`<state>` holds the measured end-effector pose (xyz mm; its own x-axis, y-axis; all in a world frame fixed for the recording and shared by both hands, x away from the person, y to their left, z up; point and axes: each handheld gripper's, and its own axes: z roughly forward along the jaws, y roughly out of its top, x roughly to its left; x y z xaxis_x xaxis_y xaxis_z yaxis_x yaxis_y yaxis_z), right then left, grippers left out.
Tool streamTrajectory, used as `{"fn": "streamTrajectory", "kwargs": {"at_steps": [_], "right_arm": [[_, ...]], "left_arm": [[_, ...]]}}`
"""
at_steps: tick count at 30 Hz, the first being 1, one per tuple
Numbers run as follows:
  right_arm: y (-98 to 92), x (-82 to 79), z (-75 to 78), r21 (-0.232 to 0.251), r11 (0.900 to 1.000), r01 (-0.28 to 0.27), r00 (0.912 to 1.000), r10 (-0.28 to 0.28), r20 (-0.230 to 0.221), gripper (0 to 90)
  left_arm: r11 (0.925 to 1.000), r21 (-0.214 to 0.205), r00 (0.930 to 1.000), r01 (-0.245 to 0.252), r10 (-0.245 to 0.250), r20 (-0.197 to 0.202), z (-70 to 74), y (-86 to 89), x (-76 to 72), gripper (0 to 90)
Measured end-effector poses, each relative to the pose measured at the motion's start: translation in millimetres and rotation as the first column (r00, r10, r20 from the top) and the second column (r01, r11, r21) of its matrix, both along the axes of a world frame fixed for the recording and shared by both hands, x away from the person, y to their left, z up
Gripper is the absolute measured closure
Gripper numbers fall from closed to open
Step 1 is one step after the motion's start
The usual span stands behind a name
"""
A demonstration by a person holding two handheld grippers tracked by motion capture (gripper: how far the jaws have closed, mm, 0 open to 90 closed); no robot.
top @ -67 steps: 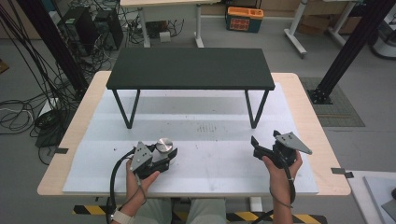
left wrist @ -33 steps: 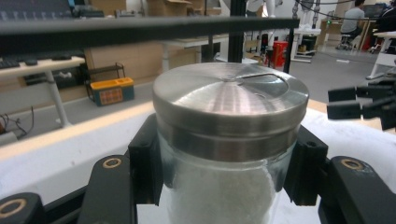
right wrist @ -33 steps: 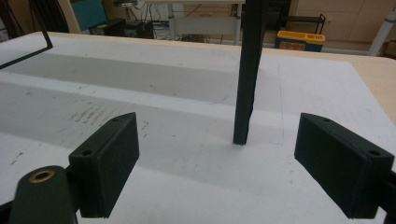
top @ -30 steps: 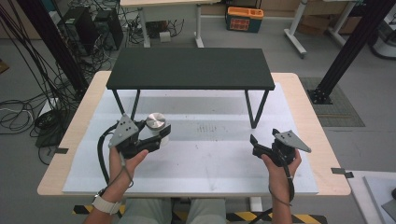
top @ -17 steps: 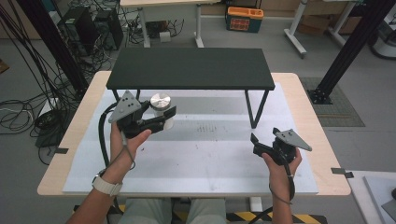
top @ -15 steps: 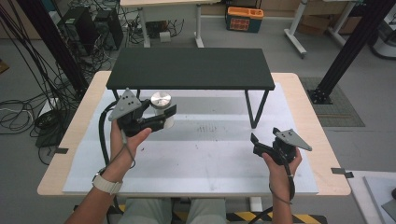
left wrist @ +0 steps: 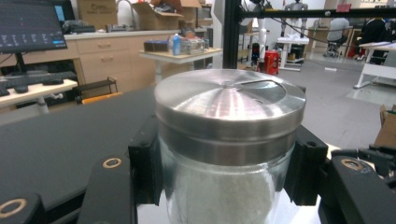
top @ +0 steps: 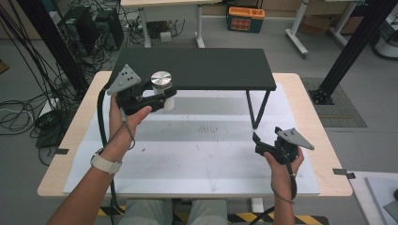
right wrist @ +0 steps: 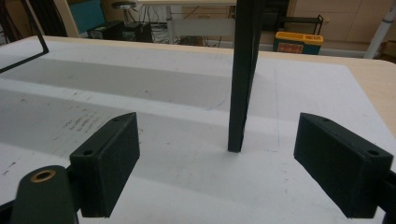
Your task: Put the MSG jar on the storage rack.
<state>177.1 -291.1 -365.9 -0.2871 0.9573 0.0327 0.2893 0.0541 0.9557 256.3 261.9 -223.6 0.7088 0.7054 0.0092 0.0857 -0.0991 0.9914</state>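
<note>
One jar [top: 162, 89] (steel lid) sits clamped in the left gripper [top: 159, 98]; the right gripper [top: 257, 143] gapes empty.

My left gripper [top: 157, 99] is a black body with a grey three-cornered plate [top: 124, 79] on top, dotted with small holes. A black cable [top: 100, 123] trails from it along my forearm. On that wrist I wear a watch [top: 106, 163] with a pale strap. My right gripper [top: 261, 142] is built the same, black with its own grey plate [top: 294, 138]. Seen from the right gripper, its pads [right wrist: 108, 161] are thick black blocks with small screw holes, and a brass-ringed hole [right wrist: 43, 176] sits in the arm behind one.
</note>
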Motion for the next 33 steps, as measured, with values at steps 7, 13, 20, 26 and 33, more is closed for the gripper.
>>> {"fn": "streamTrajectory", "kwargs": {"at_steps": [7, 13, 20, 26, 33], "right_arm": [[-0.5, 2.6, 0.2, -0.001, 1.0000, 0.001, 1.0000, -0.001, -0.005, 13.9], [-1.5, 3.7, -0.4, -0.002, 1.0000, 0.004, 1.0000, -0.004, -0.009, 13.9], [-3.0, 4.1, -1.1, 0.000, 1.0000, 0.009, 0.9999, -0.009, -0.013, 13.9], [-2.5, 5.2, -1.7, 0.001, 1.0000, 0.010, 0.9998, -0.010, -0.016, 13.9], [-3.1, 5.1, -2.8, 0.002, 0.9999, 0.012, 0.9997, -0.012, -0.020, 13.9]], "left_arm": [[0.9999, -0.008, 0.9999, -0.012, 0.012, 0.007, 16.7, 1.3, 18.3, 42.8], [0.9994, -0.015, 0.9995, -0.031, 0.031, 0.003, 27.9, 1.7, 36.1, 42.8], [0.9995, -0.001, 0.9994, -0.031, 0.031, 0.018, 34.6, -1.7, 53.4, 42.8], [0.9994, 0.000, 0.9989, -0.035, 0.035, 0.031, 40.2, -7.2, 69.5, 42.8], [0.9991, -0.007, 0.9990, -0.043, 0.043, 0.014, 37.7, -10.2, 87.4, 42.8]]}}
